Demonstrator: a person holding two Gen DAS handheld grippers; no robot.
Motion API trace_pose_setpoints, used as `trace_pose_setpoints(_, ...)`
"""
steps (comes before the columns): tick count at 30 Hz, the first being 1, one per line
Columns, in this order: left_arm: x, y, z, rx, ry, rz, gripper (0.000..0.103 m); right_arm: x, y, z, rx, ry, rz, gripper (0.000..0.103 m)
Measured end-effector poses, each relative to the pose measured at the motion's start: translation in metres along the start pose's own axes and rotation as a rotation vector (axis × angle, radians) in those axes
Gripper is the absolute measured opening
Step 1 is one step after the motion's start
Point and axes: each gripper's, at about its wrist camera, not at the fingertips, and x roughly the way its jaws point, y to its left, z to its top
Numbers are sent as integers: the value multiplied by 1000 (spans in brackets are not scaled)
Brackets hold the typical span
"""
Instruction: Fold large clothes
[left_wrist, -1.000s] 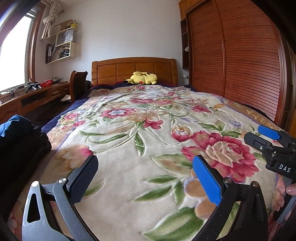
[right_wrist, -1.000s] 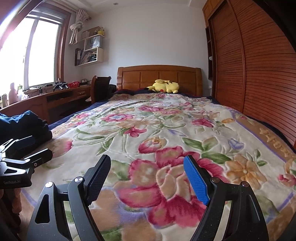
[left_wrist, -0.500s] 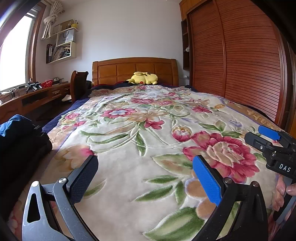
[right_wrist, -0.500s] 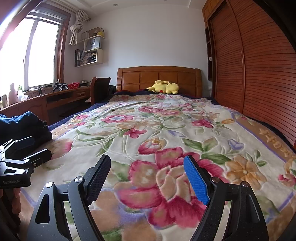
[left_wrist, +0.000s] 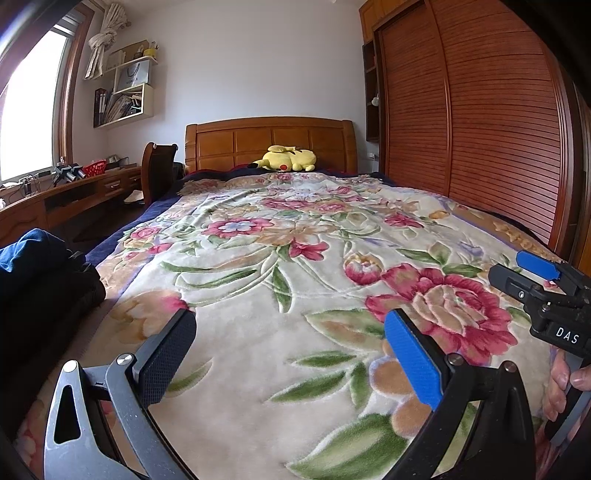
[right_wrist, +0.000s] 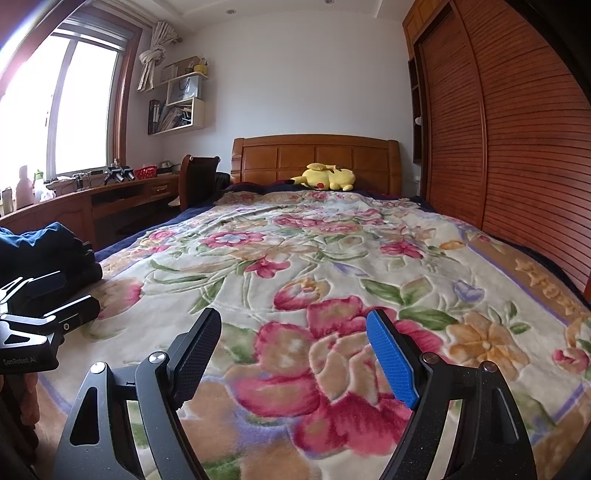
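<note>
A pile of dark clothes (left_wrist: 40, 280) with a blue garment on top lies at the bed's left edge; the same clothes pile (right_wrist: 44, 251) shows at the left of the right wrist view. My left gripper (left_wrist: 291, 336) is open over the floral blanket (left_wrist: 288, 236), nothing between its fingers. My right gripper (right_wrist: 293, 332) is also open and empty above the blanket (right_wrist: 332, 258). Each gripper sees the other at its frame edge: the right gripper (left_wrist: 543, 280) held by a hand, the left gripper (right_wrist: 44, 310) beside the pile.
A yellow plush toy (left_wrist: 286, 158) rests against the wooden headboard (left_wrist: 269, 142). A slatted wooden wardrobe (left_wrist: 480, 129) runs along the right side. A desk (right_wrist: 92, 199) and chair (right_wrist: 195, 177) stand under the window on the left.
</note>
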Motion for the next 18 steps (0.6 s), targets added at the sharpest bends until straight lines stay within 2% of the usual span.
trace_pose_setpoints(18,-1,2,3,-1,-6,3,102,0,1,1,9,-3,-7,83)
